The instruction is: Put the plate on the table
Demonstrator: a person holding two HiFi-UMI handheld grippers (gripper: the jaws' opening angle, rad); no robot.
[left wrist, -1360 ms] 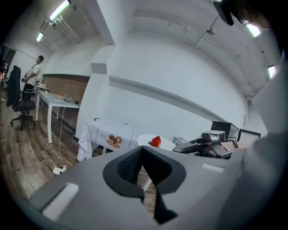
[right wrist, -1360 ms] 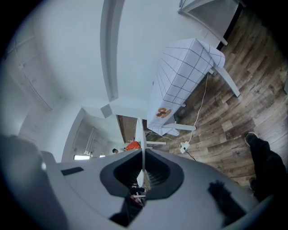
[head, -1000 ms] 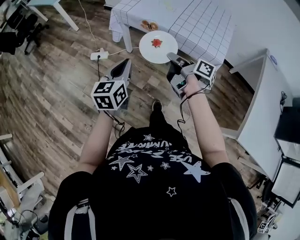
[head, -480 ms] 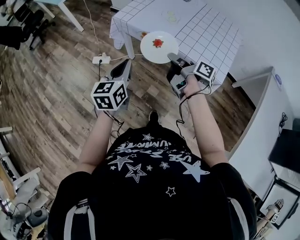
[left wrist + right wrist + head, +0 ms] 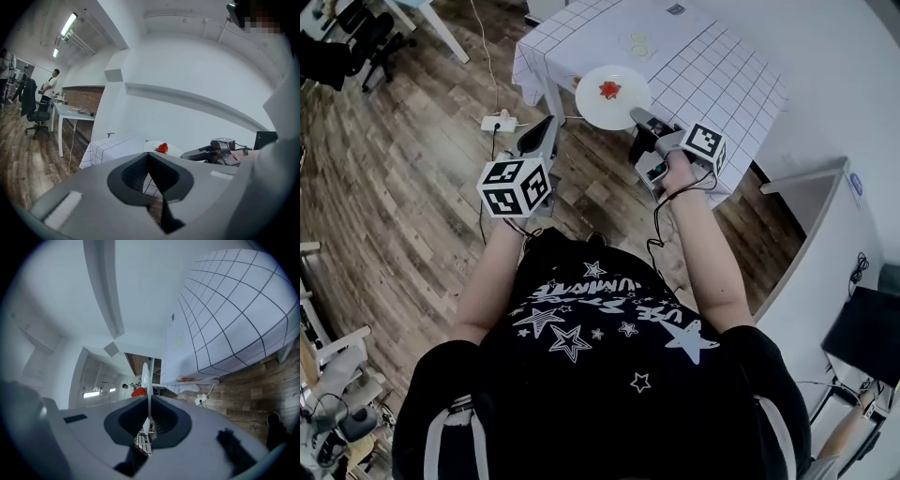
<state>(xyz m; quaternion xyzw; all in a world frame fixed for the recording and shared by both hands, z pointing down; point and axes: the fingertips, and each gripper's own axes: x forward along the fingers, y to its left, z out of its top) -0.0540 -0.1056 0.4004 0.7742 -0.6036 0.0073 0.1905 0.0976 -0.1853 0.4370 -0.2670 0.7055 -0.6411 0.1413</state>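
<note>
A white plate (image 5: 612,101) with a red strawberry (image 5: 609,89) on it is held level at its near rim by my right gripper (image 5: 639,116), which is shut on it. The plate hangs over the near edge of the table (image 5: 712,56), which wears a white checked cloth. In the right gripper view the plate (image 5: 145,373) shows edge-on between the jaws of the right gripper (image 5: 148,401), the strawberry (image 5: 138,392) beside it. My left gripper (image 5: 547,125) is shut and empty, left of the plate, over the floor. Past the left gripper (image 5: 148,154), its own view shows the plate (image 5: 171,151) and table (image 5: 110,147).
A white power strip (image 5: 499,122) with its cable lies on the wooden floor by the table leg. A small dish (image 5: 637,40) sits further in on the table. A black office chair (image 5: 337,47) stands far left, a white cabinet (image 5: 825,216) right. A person (image 5: 49,86) stands far off.
The person has stepped toward the table. Both grippers have come nearer to it, and the plate now hangs over the table's near edge instead of the floor.
</note>
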